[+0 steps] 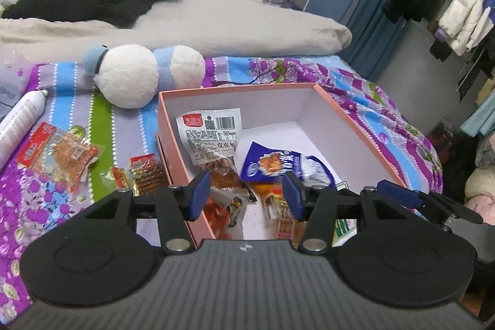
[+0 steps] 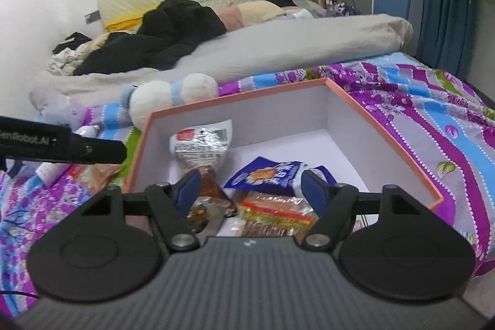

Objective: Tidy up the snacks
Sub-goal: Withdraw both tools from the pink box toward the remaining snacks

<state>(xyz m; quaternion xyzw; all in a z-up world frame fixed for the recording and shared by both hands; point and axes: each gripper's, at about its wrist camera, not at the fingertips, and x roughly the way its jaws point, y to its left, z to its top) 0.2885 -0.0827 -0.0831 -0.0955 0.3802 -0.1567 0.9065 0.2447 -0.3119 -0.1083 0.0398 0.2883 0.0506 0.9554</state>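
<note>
My left gripper [image 1: 247, 194] and right gripper [image 2: 252, 190] hang spread, pinching nothing, over the rigid pink cardboard box [image 1: 365, 141]. Inside lie a crinkly blue packet [image 1: 278, 164] and a foil-backed white pouch [image 1: 210, 132]. Glossy red packets [image 1: 58, 153] rest left on the quilt.

Matt cardboard box [image 1: 355, 126]; glossy plastic snack packets [image 1: 272, 164]; printed cloth bedsheet [image 1: 77, 113]; fluffy plush toy [image 1: 126, 76].

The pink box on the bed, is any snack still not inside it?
Yes. Two snack packets lie outside the pink box on the bedsheet to its left: a clear packet with a red label and a smaller red-and-gold packet. A white spray can lies there too, which isn't a snack.
</note>
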